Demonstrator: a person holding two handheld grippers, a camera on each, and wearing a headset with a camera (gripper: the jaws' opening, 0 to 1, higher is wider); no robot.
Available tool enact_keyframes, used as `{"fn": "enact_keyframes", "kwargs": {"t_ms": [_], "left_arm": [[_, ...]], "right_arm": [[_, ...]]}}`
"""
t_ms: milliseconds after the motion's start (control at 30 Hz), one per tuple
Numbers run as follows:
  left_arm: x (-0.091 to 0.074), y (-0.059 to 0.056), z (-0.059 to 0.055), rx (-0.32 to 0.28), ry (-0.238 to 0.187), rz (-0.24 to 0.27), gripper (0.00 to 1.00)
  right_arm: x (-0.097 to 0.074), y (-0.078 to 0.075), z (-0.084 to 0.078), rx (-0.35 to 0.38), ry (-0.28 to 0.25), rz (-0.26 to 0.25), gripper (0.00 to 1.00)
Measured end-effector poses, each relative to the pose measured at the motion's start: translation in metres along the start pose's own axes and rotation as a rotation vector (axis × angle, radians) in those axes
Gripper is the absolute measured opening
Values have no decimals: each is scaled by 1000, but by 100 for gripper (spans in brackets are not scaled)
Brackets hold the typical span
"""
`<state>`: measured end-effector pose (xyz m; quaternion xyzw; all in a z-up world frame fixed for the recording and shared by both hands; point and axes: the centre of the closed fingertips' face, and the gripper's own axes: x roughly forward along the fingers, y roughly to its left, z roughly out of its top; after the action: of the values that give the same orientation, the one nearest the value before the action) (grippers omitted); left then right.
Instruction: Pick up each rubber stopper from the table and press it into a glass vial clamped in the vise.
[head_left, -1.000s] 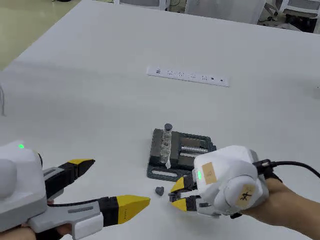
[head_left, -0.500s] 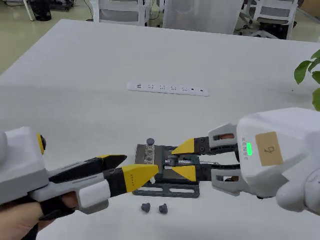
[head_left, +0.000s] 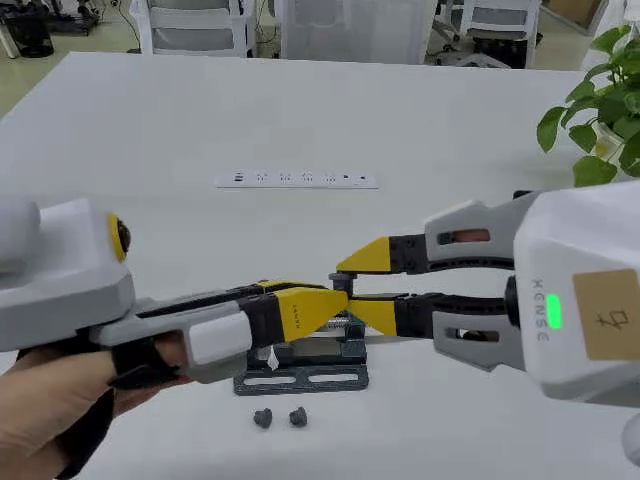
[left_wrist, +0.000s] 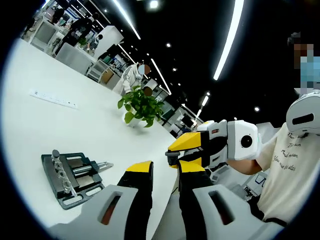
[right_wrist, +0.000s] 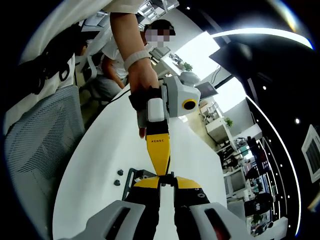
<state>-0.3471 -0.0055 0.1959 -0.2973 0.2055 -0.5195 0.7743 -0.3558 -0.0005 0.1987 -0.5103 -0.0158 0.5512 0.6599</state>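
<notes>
1. Rubber stopper (left_wrist: 171, 156) is getting pinched mid-air by the right claw (head_left: 345, 287).
2. Left claw (head_left: 318, 300) is hovering nose-to-nose with it, slightly spread, empty.
3. Vise (head_left: 300, 378) with vials (left_wrist: 62, 172) is sitting below both claws. Next up is probably lowering the stopper onto an open vial.

White power strip (head_left: 297, 180) lies flat — a leafy plant (head_left: 560, 125) stands right.

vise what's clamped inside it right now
In the left gripper view the vise holds a row of vials, the far one topped by a stopper. In the head view the left gripper covers most of the row.
</notes>
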Motion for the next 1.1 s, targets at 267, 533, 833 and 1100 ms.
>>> {"fn": "enact_keyframes", "kwargs": {"t_ms": [267, 533, 833, 1100], "left_arm": [[-2, -11, 0, -41, 2, -51, 8], [-7, -15, 2, -67, -21, -81, 6], [-10, -16, 1, -96, -18, -87, 5], [-12, -17, -1, -26, -13, -77, 4]], "right_arm": [[-2, -1, 5, -15, -12, -10, 5], [1, 1, 14, -5, -45, 7, 5], [1, 3, 19, -21, -51, 6, 5], [2, 7, 16, -13, -43, 22, 8]]}}
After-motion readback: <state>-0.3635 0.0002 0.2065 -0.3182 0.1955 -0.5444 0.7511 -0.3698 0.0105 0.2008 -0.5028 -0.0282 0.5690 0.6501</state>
